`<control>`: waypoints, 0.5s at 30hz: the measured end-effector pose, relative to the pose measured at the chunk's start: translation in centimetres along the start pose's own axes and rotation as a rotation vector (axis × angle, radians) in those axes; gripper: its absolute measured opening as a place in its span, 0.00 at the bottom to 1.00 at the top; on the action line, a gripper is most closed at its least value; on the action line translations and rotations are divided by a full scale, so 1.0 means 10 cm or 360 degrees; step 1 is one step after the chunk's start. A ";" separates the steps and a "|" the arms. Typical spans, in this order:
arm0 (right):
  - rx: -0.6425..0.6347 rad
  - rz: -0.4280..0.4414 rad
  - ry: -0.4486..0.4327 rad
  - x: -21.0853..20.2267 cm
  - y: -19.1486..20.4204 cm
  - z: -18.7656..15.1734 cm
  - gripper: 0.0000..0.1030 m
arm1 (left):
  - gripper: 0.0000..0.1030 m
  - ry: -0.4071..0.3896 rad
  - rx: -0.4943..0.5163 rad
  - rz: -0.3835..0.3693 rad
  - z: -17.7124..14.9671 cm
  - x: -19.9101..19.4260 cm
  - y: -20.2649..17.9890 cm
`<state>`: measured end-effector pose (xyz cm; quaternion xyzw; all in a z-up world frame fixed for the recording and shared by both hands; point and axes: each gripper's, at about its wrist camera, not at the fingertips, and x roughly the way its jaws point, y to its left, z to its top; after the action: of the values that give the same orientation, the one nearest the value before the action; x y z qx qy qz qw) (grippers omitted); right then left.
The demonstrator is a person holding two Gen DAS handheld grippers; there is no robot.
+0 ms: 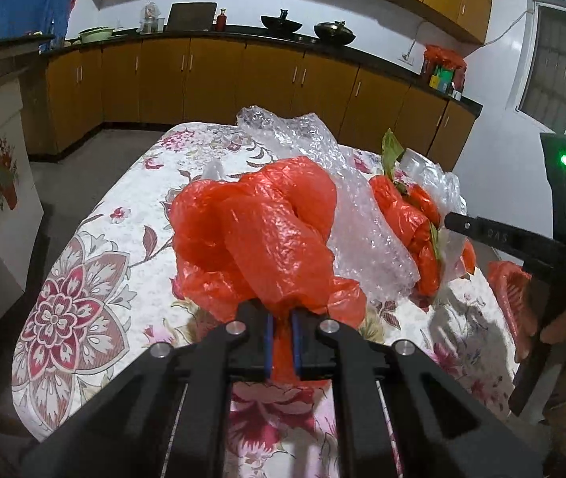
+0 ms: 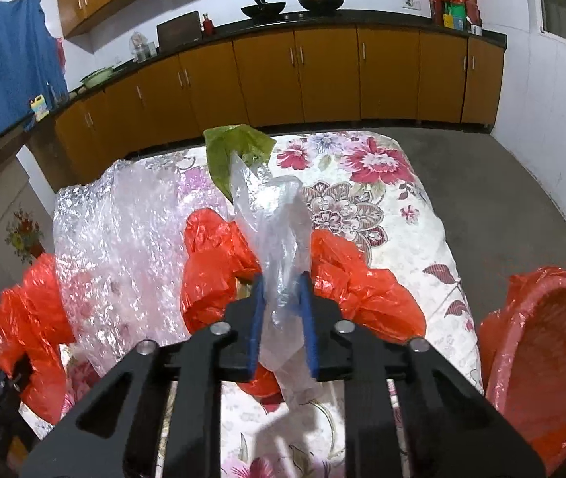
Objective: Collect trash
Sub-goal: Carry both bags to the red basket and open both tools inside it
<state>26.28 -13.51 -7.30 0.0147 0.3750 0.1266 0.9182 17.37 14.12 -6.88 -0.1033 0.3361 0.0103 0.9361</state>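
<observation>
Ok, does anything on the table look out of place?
Yes: loose trash litters the floral tablecloth: crumpled red bags, one in the left gripper, bubble wrap, a green leaf and clear plastic pinched in the right gripper.

Dim indoor light, strong fisheye bending with dark corners, glare on crinkled plastic, soft blur at edges.

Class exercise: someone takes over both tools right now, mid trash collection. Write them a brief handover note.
Left tool: shut on the red plastic bag.
Right tool: shut on the clear plastic bag.
Still on the floral tablecloth: bubble wrap, more red bags, a green scrap.
The red-lined basket sits at the right.
Done: two pieces gripped.
Left: probably bin them, then gather the rest.
</observation>
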 end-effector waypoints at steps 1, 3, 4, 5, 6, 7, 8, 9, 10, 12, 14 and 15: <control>-0.0001 0.0005 -0.0007 -0.03 0.00 -0.01 0.13 | 0.08 -0.0003 -0.0001 0.0000 -0.01 -0.01 0.00; 0.0000 0.0013 -0.0019 -0.09 -0.02 -0.02 0.12 | 0.08 -0.0010 -0.0003 0.0004 -0.01 -0.02 0.01; 0.0002 0.0016 -0.0028 -0.13 -0.02 -0.03 0.12 | 0.08 -0.0013 -0.0006 0.0005 0.00 -0.03 0.01; 0.0005 0.0018 -0.0034 -0.15 -0.03 -0.02 0.12 | 0.08 -0.0015 -0.0009 0.0006 0.00 -0.04 0.01; 0.0011 0.0021 -0.0042 -0.19 -0.05 -0.03 0.12 | 0.08 -0.0020 -0.0013 0.0007 0.00 -0.06 0.01; 0.0018 0.0025 -0.0050 -0.22 -0.06 -0.03 0.12 | 0.08 -0.0024 -0.0015 0.0009 0.00 -0.07 0.02; 0.0027 0.0031 -0.0061 -0.26 -0.08 -0.03 0.12 | 0.08 -0.0029 -0.0017 0.0011 0.01 -0.08 0.02; 0.0033 0.0034 -0.0069 -0.30 -0.10 -0.03 0.12 | 0.08 -0.0036 -0.0019 0.0013 0.00 -0.10 0.03; 0.0037 0.0037 -0.0076 -0.33 -0.11 -0.04 0.12 | 0.08 -0.0041 -0.0021 0.0013 0.01 -0.12 0.03; 0.0049 0.0038 -0.0092 -0.41 -0.16 -0.06 0.12 | 0.08 -0.0052 -0.0021 0.0015 0.01 -0.16 0.03; 0.0060 0.0040 -0.0102 -0.46 -0.20 -0.07 0.12 | 0.08 -0.0062 -0.0022 0.0013 0.02 -0.19 0.02; 0.0064 0.0041 -0.0107 -0.49 -0.22 -0.08 0.12 | 0.08 -0.0068 -0.0023 0.0012 0.02 -0.21 0.02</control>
<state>22.90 -16.87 -4.80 0.0423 0.3463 0.1301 0.9281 15.89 14.46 -5.41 -0.1085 0.3163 0.0186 0.9422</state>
